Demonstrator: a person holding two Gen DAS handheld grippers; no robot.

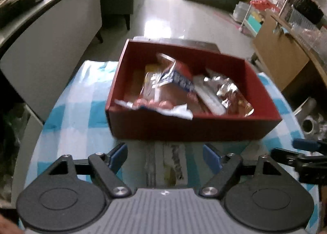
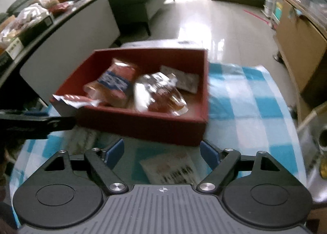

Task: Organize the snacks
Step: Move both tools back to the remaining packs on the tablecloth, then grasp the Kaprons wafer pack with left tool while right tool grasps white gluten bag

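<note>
Red box (image 1: 194, 129) holds several snacks; two pkts remain on checked cloth (image 2: 255, 101). Both grippers, left (image 1: 165, 157) & right (image 2: 162, 153), wide, empty. Next: straddle pkt (image 2: 173, 167), close.

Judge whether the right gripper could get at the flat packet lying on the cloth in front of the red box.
Probably yes: the right gripper is open, and the packet lies flat on the cloth just below its jaws, with nothing over it.
</note>
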